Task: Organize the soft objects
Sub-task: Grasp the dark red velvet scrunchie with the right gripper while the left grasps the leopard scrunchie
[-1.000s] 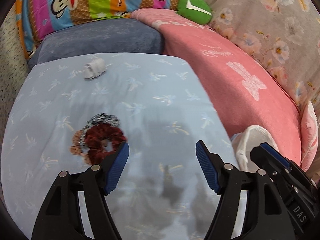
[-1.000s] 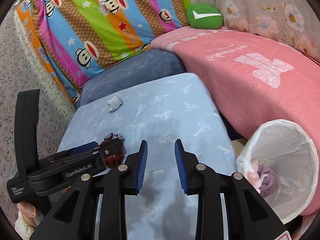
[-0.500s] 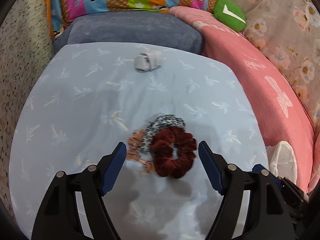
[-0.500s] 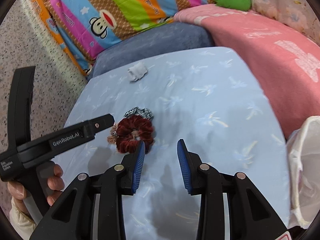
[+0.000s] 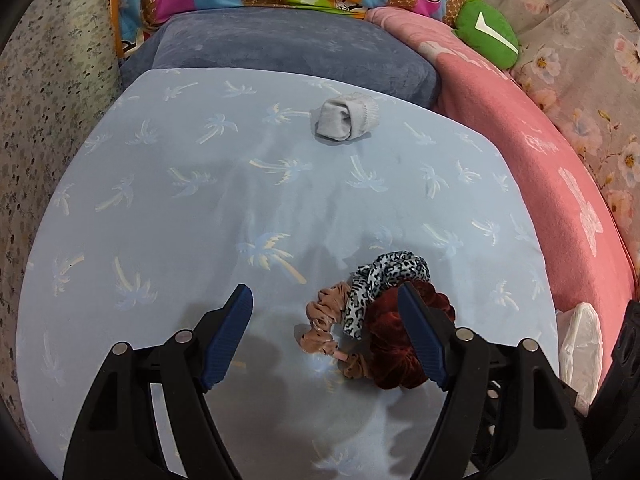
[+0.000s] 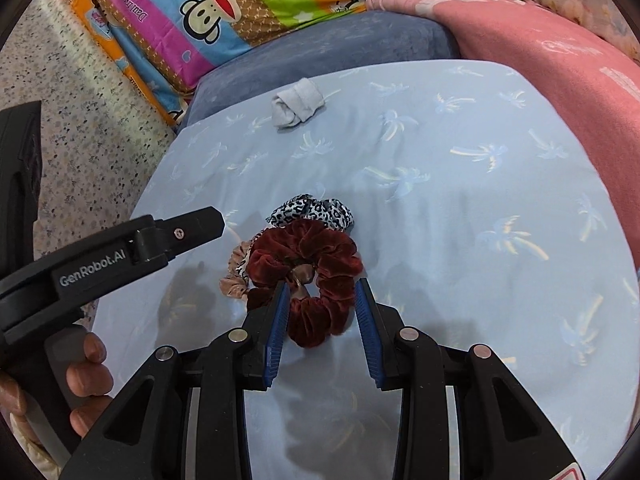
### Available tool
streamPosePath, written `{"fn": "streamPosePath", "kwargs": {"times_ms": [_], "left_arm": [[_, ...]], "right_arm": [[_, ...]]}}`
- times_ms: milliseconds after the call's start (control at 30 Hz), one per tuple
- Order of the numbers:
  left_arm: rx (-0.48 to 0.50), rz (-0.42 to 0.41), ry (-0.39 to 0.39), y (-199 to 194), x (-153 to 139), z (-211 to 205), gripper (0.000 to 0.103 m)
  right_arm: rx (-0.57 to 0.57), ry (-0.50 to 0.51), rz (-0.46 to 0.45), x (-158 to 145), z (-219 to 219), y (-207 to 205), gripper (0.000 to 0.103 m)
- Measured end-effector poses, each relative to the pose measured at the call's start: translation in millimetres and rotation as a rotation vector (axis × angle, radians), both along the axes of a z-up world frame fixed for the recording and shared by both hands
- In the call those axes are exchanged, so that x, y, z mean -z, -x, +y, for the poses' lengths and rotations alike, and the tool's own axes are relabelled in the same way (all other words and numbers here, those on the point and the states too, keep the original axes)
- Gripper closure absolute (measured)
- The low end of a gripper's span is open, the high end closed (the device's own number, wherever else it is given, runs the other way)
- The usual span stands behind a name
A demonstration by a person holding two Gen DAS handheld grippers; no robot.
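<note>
A pile of three scrunchies lies on the pale blue palm-print cushion [image 5: 200, 208]: a dark red velvet scrunchie [image 6: 308, 252], a black-and-white leopard scrunchie [image 6: 312, 210] and a tan scrunchie [image 6: 238, 268]. My right gripper [image 6: 320, 286] is open, and the near arc of the red scrunchie sits between its fingers. My left gripper [image 5: 324, 292] is open wide. The tan scrunchie [image 5: 324, 320] lies between its fingers, and its right finger overlaps the red scrunchie [image 5: 396, 348]. A rolled grey-white sock [image 5: 346, 116] rests near the cushion's far edge.
A blue-grey cushion [image 5: 280, 48], a striped monkey-print pillow [image 6: 224, 4], a pink blanket [image 5: 560, 184] and a green plush [image 5: 486, 36] ring the far and right sides. A white bag [image 5: 580, 340] stands at the right edge. A hand [image 6: 88, 376] holds the left gripper's handle.
Both grippers have dropped and closed in on the scrunchie pile. The right one now straddles the red scrunchie. In the left view the pile has shifted from the left finger to the right.
</note>
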State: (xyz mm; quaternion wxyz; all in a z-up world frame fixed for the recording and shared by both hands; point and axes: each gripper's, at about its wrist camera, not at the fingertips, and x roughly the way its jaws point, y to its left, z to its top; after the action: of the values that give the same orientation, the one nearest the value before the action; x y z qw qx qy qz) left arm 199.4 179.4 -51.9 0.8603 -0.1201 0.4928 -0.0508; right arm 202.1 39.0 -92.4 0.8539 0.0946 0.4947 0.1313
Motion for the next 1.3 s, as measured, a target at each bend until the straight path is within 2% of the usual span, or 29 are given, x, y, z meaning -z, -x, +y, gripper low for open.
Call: {"fn": "streamPosePath", "kwargs": {"times_ms": [167,233,267,467,600,633,700,733,800,967,1300], "left_arm": [[0.008,0.015,0.013,-10,6,-3,0.032],[0.017,0.017,0.017,-14,8,-7,0.032],[0.023,0.018,0.019,-15,9,-10,0.032],[0.089,0.028,0.038,-26,16,-35,0.032],[0.139,0.049,0.022,-31,26,-53,0.034],[0.144,0.05,0.014,-32,28,-56,0.036],[0.151,0.06,0.01,-32,31,-60,0.052],[0.152,0.065,0.015,-32,32,-61,0.056],[0.158,0.071,0.022,-32,31,-62,0.072],[0.178,0.059,0.012,-25,24,-69,0.09],[0.182,-0.002,0.027,-12,-6,-77,0.094]], "right_arm": [[0.01,0.001,0.034,18,0,-10,0.069],[0.008,-0.002,0.043,24,-3,-11,0.083],[0.011,-0.006,0.043,25,-6,-10,0.085],[0.026,0.003,0.034,22,-20,-4,0.09],[0.035,-0.001,0.035,20,-28,1,0.093],[0.036,-0.002,0.035,20,-30,2,0.096],[0.038,-0.004,0.037,19,-33,4,0.099],[0.04,0.0,0.039,18,-35,6,0.101],[0.043,0.0,0.044,18,-39,8,0.101],[0.059,-0.004,0.048,16,-48,14,0.101],[0.101,-0.001,-0.031,-14,-69,29,0.101]]}}
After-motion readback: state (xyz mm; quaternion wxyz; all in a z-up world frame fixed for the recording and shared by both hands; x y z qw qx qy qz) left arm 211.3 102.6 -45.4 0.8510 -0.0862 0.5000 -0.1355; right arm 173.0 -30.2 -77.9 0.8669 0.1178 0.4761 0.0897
